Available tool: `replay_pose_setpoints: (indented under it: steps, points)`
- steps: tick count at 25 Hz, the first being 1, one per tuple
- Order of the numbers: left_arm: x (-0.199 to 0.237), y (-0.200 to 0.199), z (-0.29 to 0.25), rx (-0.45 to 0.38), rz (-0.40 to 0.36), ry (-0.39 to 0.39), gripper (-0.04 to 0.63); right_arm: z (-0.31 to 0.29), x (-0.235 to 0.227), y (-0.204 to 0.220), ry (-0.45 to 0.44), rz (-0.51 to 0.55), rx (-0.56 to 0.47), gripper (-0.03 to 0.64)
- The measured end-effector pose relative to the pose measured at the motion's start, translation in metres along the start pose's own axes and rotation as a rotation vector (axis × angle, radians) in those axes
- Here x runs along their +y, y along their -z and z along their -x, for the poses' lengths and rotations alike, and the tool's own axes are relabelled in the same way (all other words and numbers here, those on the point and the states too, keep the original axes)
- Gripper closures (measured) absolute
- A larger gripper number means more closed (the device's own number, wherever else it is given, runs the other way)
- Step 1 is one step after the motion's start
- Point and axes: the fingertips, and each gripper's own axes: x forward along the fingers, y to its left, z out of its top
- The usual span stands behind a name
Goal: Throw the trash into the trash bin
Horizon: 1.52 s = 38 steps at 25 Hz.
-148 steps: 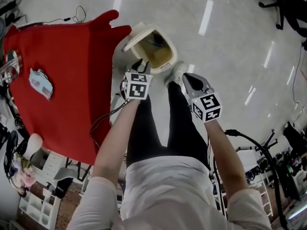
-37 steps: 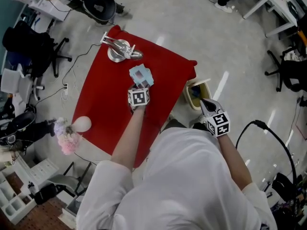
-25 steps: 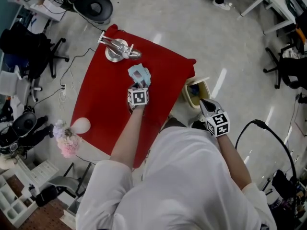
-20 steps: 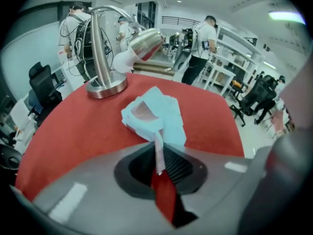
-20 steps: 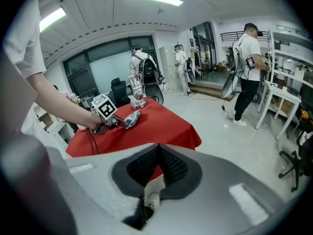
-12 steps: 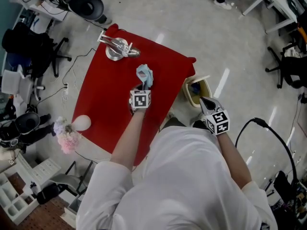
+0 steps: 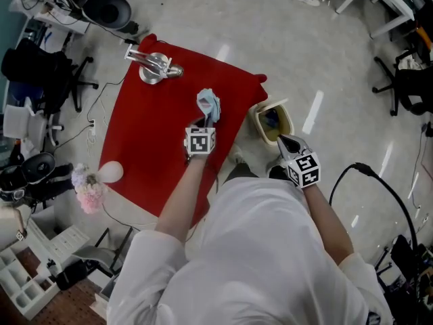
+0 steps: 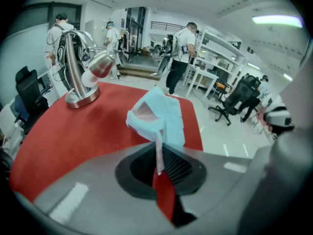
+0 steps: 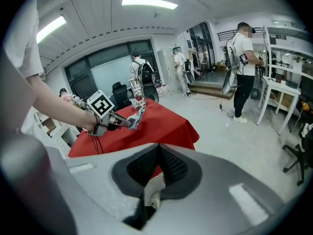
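Head view: a red worktop (image 7: 149, 147) fills the left of the scene, with the open bin (image 7: 258, 122) standing on the floor just off its right edge, near the far right corner. The left tool (image 7: 203, 122) hangs over the worktop close to that same edge, clenched on the trash (image 7: 209, 104), a crumpled pale-blue piece that sticks out beyond the tips, away from the person. In the left gripper view the trash (image 8: 161, 116) is pinched by a thin strip between the meeting pads and clears the red cloth. The right tool (image 7: 285, 141) is clenched on nothing and hovers almost over the bin's near rim. The bin lies to the right of the loaded tool and lower, past the worktop's edge. The right tool is the nearer, but the left carries the load, so the coming move looks like a short rightward swing across that edge before release.
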Motion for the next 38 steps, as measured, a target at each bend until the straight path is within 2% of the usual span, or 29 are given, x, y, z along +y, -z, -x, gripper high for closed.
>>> replay_pose_setpoints:
  steps: [8, 13, 23, 34, 38]
  points:
    - [-0.073, -0.005, -0.001, 0.026, -0.040, 0.073, 0.572, 0.026, -0.021, 0.023, 0.010, -0.035, -0.007, 0.617]
    - [-0.108, -0.001, -0.017, 0.031, -0.092, 0.083, 0.572, 0.047, -0.042, 0.040, 0.029, -0.066, -0.010, 0.617]
    - [-0.194, 0.028, -0.038, 0.123, -0.178, 0.189, 0.571, 0.075, -0.072, 0.080, 0.052, -0.133, 0.007, 0.617]
    - [-0.265, 0.055, -0.067, 0.225, -0.201, 0.263, 0.571, 0.096, -0.114, 0.116, 0.082, -0.197, 0.030, 0.617]
    - [-0.276, 0.068, -0.088, 0.238, -0.200, 0.270, 0.571, 0.099, -0.129, 0.133, 0.101, -0.223, 0.044, 0.617]
